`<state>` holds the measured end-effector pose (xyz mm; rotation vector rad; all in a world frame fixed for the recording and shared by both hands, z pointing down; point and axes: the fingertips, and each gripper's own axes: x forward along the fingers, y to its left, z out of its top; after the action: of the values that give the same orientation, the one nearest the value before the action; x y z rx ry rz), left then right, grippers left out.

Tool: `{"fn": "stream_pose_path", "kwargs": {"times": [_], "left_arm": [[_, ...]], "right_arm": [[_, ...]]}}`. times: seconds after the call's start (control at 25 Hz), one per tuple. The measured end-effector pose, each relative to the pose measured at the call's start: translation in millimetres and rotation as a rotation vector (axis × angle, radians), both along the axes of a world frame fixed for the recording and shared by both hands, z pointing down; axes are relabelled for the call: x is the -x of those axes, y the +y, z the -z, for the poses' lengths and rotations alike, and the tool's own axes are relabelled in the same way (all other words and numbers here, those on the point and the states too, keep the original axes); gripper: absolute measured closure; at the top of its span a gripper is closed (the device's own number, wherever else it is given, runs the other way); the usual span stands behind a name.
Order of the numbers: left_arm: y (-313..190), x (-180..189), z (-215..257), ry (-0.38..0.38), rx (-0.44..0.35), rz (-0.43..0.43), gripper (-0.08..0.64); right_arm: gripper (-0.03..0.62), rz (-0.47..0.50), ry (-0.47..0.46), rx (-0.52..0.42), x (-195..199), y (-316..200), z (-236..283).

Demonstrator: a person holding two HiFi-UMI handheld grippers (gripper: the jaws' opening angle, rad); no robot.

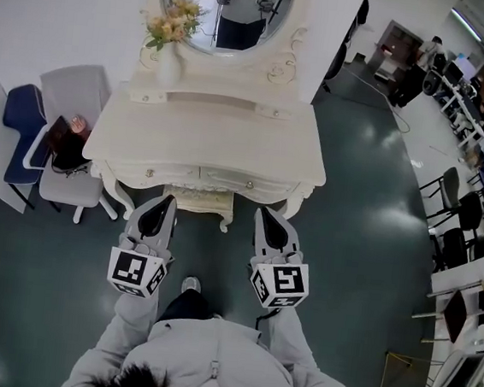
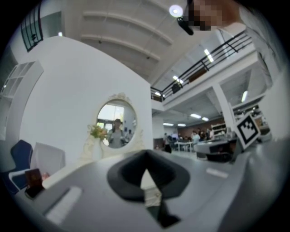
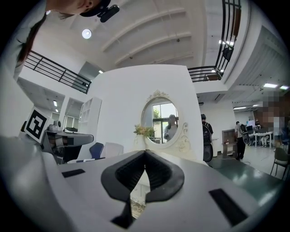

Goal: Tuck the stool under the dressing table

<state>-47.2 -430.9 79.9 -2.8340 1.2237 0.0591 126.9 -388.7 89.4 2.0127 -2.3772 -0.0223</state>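
The cream dressing table (image 1: 205,137) stands against a white wall, with an oval mirror (image 1: 227,6) and a vase of flowers (image 1: 168,60) on it. Only the front edge and one carved leg of the matching stool (image 1: 200,199) show below the table's drawer front; the rest is hidden under the top. My left gripper (image 1: 169,199) and right gripper (image 1: 265,211) hover side by side just in front of the table, apart from the stool. Both are shut with nothing in them. The left gripper view shows the shut left gripper (image 2: 146,155) facing the mirror (image 2: 116,124). The right gripper (image 3: 145,153) faces the mirror (image 3: 164,121) too.
A pale grey chair (image 1: 73,98) with a dark bag (image 1: 66,148) and a blue chair (image 1: 21,126) stand left of the table. Black office chairs (image 1: 458,224) and desks (image 1: 459,374) line the right side. The person's shoe (image 1: 190,284) is on the dark green floor (image 1: 349,242).
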Motion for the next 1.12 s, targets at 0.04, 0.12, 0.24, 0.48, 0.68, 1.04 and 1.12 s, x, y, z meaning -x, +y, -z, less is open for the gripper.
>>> {"fn": "stream_pose_path", "kwargs": {"times": [0.04,0.12,0.24,0.48,0.68,1.04,1.12], "left_arm": [[2.4,0.6,3.4,0.013,-0.001,0.001,0.555],[7.3,2.1,10.3,0.046,-0.003,0.0,0.555],[15.1,4.0,21.7,0.085,-0.015,-0.004,0.555],[34.7,2.4,40.3,0.114,-0.043,-0.021,0.555],[50.0,-1.4,45.3,0.123,-0.056,-0.031,0.555],[66.2,-4.0,45.8,0.124,-0.06,-0.031,0.555],[67.2,-3.5,45.2,0.126,-0.059,-0.028,0.555]], "right_arm": [[0.592,-0.002,-0.002,-0.006,-0.6,2.6,3.9],[0.592,-0.006,-0.007,-0.022,-1.4,8.9,11.5],[0.592,-0.015,-0.004,-0.047,-2.1,18.8,22.4],[0.592,-0.034,-0.017,-0.077,-6.2,39.5,38.6],[0.591,-0.047,-0.029,-0.099,-8.9,54.2,45.4],[0.592,-0.037,-0.022,-0.097,-1.8,69.8,44.2],[0.592,-0.037,-0.022,-0.099,-1.0,71.1,44.5]]}}
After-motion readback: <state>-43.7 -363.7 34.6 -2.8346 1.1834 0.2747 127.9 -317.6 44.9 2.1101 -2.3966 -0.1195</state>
